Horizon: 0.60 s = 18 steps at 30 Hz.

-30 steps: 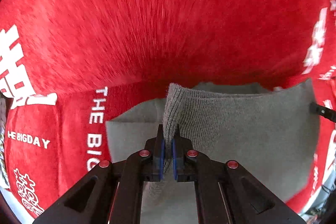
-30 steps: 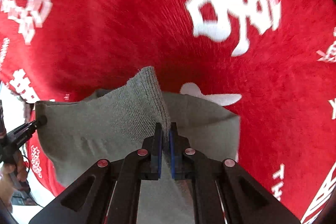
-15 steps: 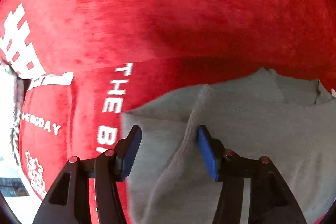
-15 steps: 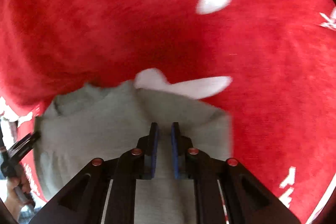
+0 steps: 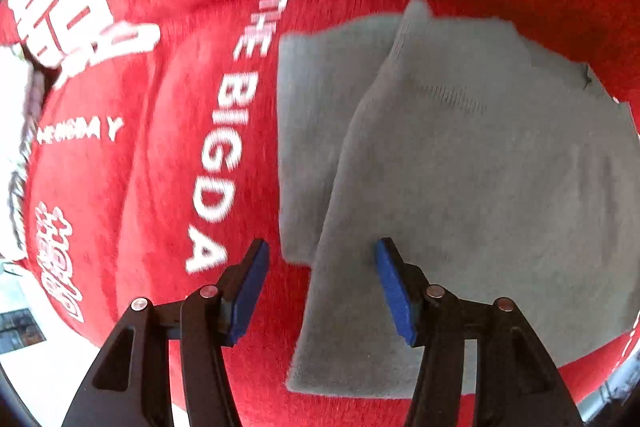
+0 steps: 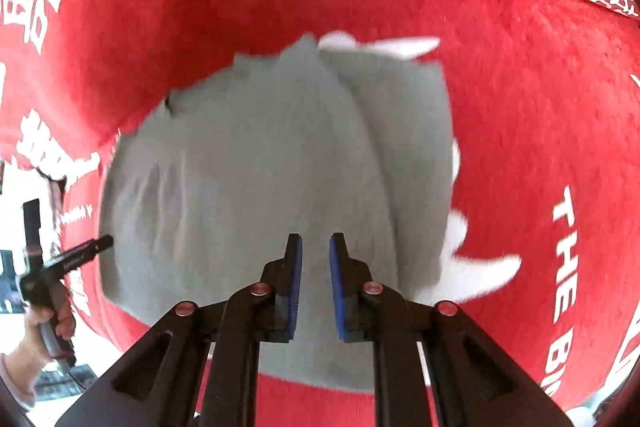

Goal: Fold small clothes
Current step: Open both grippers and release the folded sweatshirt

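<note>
A small grey knitted garment (image 5: 480, 167) lies folded flat on the red cloth, with a folded-over layer whose edge runs diagonally down its left part. My left gripper (image 5: 320, 251) hangs open above the garment's near left edge, its blue pads (image 5: 394, 287) wide apart and touching nothing. In the right wrist view the same garment (image 6: 260, 167) fills the middle. My right gripper (image 6: 316, 241) hovers over its near part; the jaws are opening with a narrow gap, and no cloth is pinched between them. The left gripper (image 6: 72, 257) shows at the garment's left edge, held by a hand (image 6: 44, 323).
A red plush cloth (image 5: 100, 187) with white characters and the words "THE BIG DAY" covers the whole work surface and is rumpled in soft ridges. Its edge drops off at the lower left (image 5: 24, 307), where pale floor shows.
Both grippers were shut on the garment's raised ribbed edge; both have let go. The edge has dropped flat over the lower layer, and both grippers have drawn back toward the garment's near side.
</note>
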Available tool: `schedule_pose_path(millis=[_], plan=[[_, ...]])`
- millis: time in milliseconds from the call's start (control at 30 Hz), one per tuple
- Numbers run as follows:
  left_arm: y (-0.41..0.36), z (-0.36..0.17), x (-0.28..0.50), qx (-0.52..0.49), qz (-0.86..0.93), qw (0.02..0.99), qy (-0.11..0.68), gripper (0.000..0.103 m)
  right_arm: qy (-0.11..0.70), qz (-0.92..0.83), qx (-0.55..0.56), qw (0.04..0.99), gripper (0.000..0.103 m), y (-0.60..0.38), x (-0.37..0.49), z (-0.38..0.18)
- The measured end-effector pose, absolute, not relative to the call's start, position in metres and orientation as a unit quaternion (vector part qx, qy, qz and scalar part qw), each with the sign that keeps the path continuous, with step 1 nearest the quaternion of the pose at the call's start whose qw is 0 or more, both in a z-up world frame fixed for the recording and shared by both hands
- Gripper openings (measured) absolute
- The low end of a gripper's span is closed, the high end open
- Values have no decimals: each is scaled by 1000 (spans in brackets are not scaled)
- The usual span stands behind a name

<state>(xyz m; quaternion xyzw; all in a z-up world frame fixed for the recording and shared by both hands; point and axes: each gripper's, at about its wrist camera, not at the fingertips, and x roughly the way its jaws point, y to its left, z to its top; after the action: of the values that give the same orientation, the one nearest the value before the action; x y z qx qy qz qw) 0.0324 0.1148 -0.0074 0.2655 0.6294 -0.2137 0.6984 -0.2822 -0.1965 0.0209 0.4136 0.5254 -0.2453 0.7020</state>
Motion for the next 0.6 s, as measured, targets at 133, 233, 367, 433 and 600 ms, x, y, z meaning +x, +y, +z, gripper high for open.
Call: schedule_pose_path(millis=[133,233,367,433,600], plan=[[124,-9,33,279,-225,700,618,76,533,-272,431,676,15,-188,-297,4],[130,-11,35,289,-240,682,627,76,505,-309,456,665,15,-184,-314,9],[133,1,34,320,-265,660,626,76,465,-351,498,643,17,-170,-328,20],[134,8,30,330,-276,653,624,76,443,-360,510,643,19,-157,-321,29],[129,19,22,353,-312,631,616,76,410,-364,526,651,42,-124,-296,40]])
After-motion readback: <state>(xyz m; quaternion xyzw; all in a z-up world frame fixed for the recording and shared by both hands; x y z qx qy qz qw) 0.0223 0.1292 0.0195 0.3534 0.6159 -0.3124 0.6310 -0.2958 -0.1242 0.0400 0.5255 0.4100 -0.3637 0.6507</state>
